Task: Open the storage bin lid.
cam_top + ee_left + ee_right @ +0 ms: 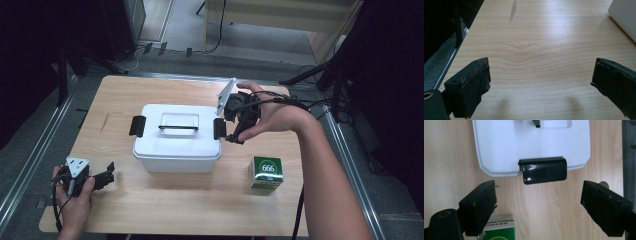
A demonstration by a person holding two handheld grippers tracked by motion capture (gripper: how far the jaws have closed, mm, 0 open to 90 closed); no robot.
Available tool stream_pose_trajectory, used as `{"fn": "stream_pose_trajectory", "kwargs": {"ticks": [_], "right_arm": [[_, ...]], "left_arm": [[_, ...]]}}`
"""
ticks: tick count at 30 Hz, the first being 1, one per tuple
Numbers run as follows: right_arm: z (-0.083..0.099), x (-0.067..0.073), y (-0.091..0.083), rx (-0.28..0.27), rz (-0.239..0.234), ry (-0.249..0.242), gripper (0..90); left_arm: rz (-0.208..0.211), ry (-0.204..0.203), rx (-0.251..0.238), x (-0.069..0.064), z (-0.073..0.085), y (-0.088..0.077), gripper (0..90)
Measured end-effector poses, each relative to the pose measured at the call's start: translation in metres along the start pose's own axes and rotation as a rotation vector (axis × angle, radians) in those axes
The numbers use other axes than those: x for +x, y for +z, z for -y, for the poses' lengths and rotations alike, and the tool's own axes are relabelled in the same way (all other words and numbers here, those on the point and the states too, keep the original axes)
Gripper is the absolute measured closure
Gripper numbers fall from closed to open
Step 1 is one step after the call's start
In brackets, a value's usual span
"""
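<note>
A white lidded box (177,135) stands at the middle of the wooden table (200,200), with a black handle (178,127) on top and a black latch at each end. My right gripper (235,134) hovers over the box's right latch (219,128), pointing down. In the right gripper view the gripper (539,200) is open, the latch (544,170) lying just beyond its jaws and untouched. A green carton (265,172) marked 666 stands right of the box. My left gripper (110,172) rests at the table's front left, open, with bare wood between its jaws (540,82).
A grey scuff mark (512,11) lies on the wood left of the box, whose white corner (624,17) edges into the left gripper view. Metal rails (35,155) run along both table sides. Dark stands and cables (320,75) sit beyond the far right corner.
</note>
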State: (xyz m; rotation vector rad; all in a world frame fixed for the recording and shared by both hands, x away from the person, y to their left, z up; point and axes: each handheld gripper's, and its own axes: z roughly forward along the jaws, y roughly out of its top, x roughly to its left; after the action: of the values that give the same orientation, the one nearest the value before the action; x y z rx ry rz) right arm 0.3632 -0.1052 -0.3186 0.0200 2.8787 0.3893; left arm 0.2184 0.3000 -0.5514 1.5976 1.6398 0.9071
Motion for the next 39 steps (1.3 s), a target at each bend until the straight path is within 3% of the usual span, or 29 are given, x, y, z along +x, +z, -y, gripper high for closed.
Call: {"fn": "stream_pose_trajectory", "kwargs": {"ticks": [7,9,25,27,35,39], "right_arm": [[-0.013,0.0,0.004,0.004,-0.015,-0.021,17.5],[-0.018,0.0,0.007,-0.001,-0.025,-0.032,25.5],[-0.044,0.001,0.017,-0.002,-0.045,-0.044,45.0],[-0.049,0.0,0.019,-0.01,-0.046,-0.065,49.2],[-0.06,0.001,0.024,0.011,-0.053,-0.085,57.1],[-0.067,0.002,0.027,0.032,-0.058,-0.069,60.0]], "left_arm": [[0.002,0.003,0.002,0.0,0.0,0.0,2.7],[0.002,0.007,0.002,-0.001,0.0,0.0,2.7],[0.009,0.008,0.007,0.0,0.0,0.0,2.7],[0.01,0.009,0.008,0.0,0.0,0.0,2.7],[0.011,0.006,0.011,0.0,0.0,0.0,2.7],[0.013,0.006,0.011,0.0,0.0,0.0,2.7]]}}
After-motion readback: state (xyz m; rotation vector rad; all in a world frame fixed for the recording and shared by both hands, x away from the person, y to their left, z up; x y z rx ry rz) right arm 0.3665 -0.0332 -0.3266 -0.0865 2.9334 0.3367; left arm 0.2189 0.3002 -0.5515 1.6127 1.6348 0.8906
